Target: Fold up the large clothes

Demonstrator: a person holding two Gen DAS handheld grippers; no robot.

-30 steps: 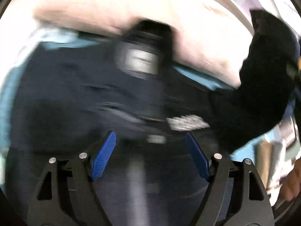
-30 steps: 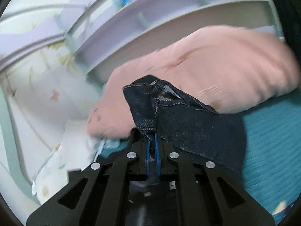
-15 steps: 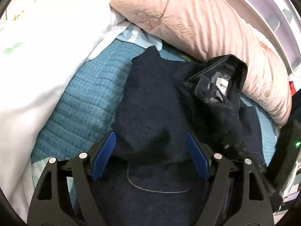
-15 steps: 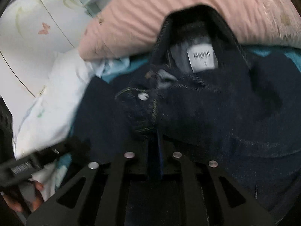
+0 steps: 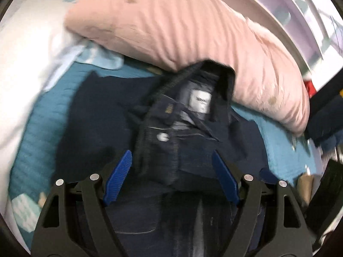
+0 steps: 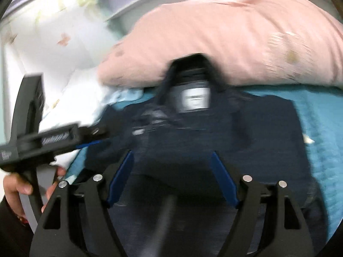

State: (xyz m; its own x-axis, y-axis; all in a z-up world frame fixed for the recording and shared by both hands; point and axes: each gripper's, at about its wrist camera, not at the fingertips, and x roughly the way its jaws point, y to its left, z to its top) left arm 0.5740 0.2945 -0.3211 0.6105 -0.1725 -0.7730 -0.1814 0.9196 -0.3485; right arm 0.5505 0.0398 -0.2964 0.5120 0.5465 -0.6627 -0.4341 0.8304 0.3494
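Dark blue jeans (image 5: 103,120) lie on a teal quilt (image 5: 40,124), the waistband with its white label (image 5: 200,102) resting against a pink pillow (image 5: 182,25). My left gripper (image 5: 171,171) is open, its blue pads on either side of the bunched waistband fabric, just above it. In the right wrist view the jeans (image 6: 246,128) fill the middle, blurred. My right gripper (image 6: 171,169) is open over the denim, holding nothing. The left gripper (image 6: 64,137) shows at the left in that view, held by a hand.
White bedding (image 5: 23,64) lies to the left of the quilt. A pale headboard (image 5: 278,8) curves behind the pillow (image 6: 225,36). Dark items and a red object (image 5: 308,85) sit at the right edge. A hand (image 6: 19,184) grips the left tool.
My right gripper has opened and let go of the jeans waistband, which now lies on the bed against the pillow. My left gripper has moved over the waistband.
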